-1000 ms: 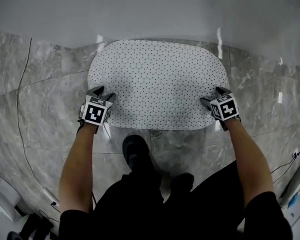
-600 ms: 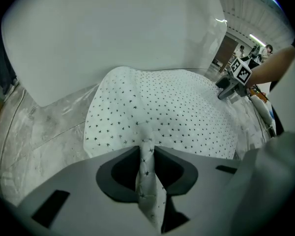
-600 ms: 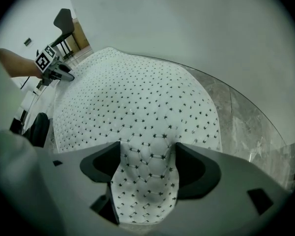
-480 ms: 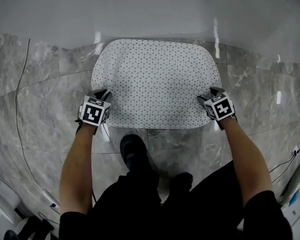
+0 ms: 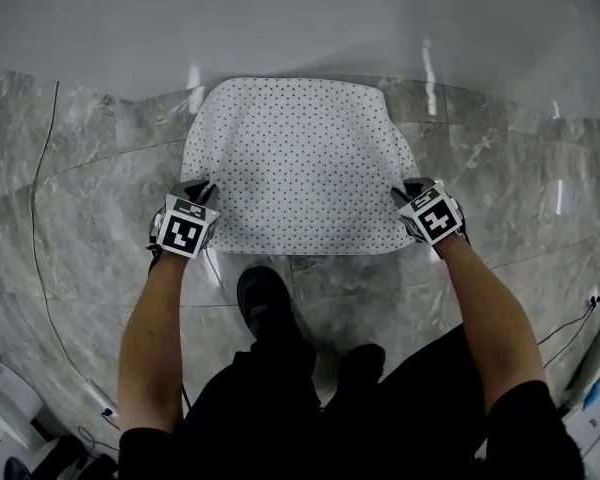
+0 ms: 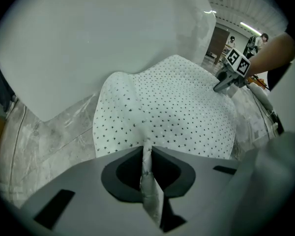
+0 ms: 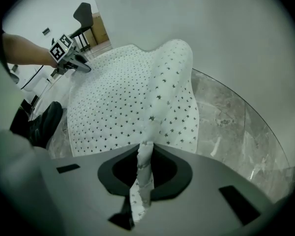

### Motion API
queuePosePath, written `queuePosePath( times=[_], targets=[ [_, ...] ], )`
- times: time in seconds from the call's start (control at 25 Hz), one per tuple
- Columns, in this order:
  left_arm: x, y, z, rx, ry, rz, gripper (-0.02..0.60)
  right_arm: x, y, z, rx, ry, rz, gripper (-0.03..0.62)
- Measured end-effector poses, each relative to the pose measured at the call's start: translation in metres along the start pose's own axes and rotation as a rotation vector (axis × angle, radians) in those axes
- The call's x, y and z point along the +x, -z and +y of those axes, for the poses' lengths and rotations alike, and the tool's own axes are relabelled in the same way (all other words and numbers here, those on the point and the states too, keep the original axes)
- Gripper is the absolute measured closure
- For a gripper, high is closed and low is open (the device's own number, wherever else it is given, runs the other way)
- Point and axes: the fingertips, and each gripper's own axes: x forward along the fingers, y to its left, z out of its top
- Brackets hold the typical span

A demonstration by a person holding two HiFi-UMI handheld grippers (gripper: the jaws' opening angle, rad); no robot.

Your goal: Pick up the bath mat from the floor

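Head view: mat (image 5: 298,163) on floor (image 5: 80,168), side edges bunched up, L gripper (image 5: 198,190) & R gripper (image 5: 408,193) at its near corners. L gripper view: jaws just closed, pinching a thin mat fold; R gripper view: same. Prob. soft, light, floppy: corner pinches should hold, middle will sag.

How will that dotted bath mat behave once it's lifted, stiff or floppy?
Probably floppy: the bath mat bunches into thin folds where the left gripper and right gripper, whose jaws have just been closing, pinch its edges. It will likely sag in the middle, since its sides hump up. It looks thin, so probably light.
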Motion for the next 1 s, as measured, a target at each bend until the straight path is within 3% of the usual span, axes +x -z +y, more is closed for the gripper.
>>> queuePosePath(
  times=[0.52,0.68,0.84,1.0],
  targets=[
    [-0.027,-0.018,-0.002,0.024,0.012,-0.032,0.545,-0.017,-0.009,-0.001,0.005,-0.056,-0.066,0.554],
    [-0.034,-0.02,-0.002,0.024,0.005,-0.035,0.545,-0.029,-0.022,0.002,0.019,-0.075,-0.116,0.554],
    [-0.044,-0.019,0.002,0.028,-0.015,-0.03,0.545,-0.047,-0.057,0.003,0.033,-0.086,-0.233,0.556],
    [-0.056,-0.023,0.002,0.028,-0.016,-0.036,0.545,-0.047,-0.072,0.004,0.023,-0.079,-0.239,0.557]
  ],
)
